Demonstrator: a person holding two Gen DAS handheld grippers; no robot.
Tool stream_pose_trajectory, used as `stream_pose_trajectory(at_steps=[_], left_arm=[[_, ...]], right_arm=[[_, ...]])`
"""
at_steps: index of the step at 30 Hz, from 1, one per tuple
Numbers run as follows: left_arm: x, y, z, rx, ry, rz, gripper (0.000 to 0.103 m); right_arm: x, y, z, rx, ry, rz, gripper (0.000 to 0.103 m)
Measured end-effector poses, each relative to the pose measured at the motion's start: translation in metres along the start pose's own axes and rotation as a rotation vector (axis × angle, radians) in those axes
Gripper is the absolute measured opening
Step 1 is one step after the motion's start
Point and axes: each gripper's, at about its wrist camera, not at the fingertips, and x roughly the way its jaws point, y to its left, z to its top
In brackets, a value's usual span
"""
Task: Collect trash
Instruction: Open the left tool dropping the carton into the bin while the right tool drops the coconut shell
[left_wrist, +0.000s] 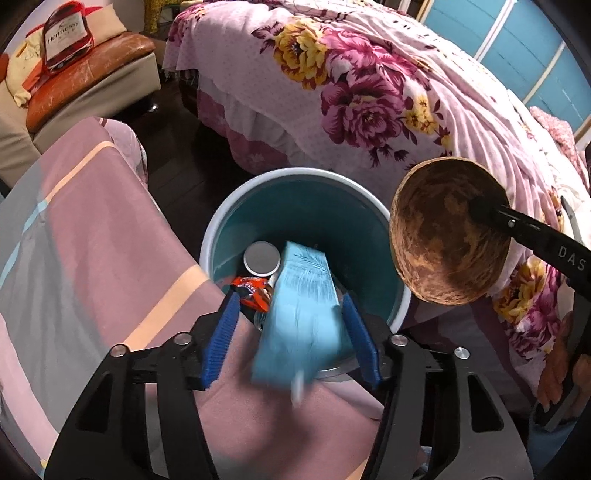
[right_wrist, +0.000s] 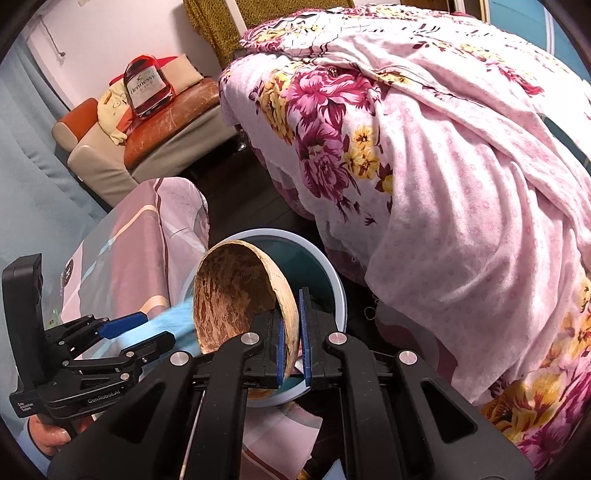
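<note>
The round teal bin with a pale rim (left_wrist: 218, 229) stands on the dark floor beside the bed with the pink flowered cover (left_wrist: 369, 92), and it already holds part of the haul: a round silver can end (left_wrist: 261, 257) and a crumpled orange wrapper (left_wrist: 251, 290) lie at its bottom. A light blue flat packet (left_wrist: 299, 295) is blurred and slants over the near rim of the bin, its far end inside. The left gripper (left_wrist: 291, 332) stands with its blue pads spread on either side of the packet and not pressing on it, so this piece looks released and on its way in.

The right gripper (right_wrist: 291, 343) is clamped tight on the rim of a brown coconut-shell half (right_wrist: 236, 295), which hangs tilted just above the bin's rim on the bed side, not yet inside.

My reading: two pieces are binned, a third is dropping, and the shell is next. Whether more trash waits elsewhere cannot be told; none shows on the pink striped cloth (left_wrist: 92, 221) beside the bin.
</note>
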Motion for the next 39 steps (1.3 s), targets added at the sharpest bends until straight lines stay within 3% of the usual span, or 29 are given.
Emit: stream_pose_trajectory(at_steps=[9,13,23,35,39], left_arm=[[-0.01,0.012,-0.002,-0.034,-0.017,0.009,0.066],[-0.018,0.019,-0.007,-0.046,-0.046,0.038,0.09],[-0.027,0.037,-0.017,-0.08,-0.052,0.047,0.09],[-0.027,0.059,-0.027,-0.12,-0.038,0.031,0.09],[-0.03,0.066,-0.029,-0.135,-0.041,0.023,0.09]], right_arm=[[0.004,0.005,0.002,-0.008,0.007,-0.007,0.007],[0.007,0.009,0.002,-0.017,0.016,-0.013,0.007],[0.022,0.028,0.001,-0.055,0.051,-0.028,0.009],[0.04,0.05,-0.001,-0.083,0.099,-0.037,0.02],[0.039,0.056,0.0,-0.087,0.088,-0.038,0.047]])
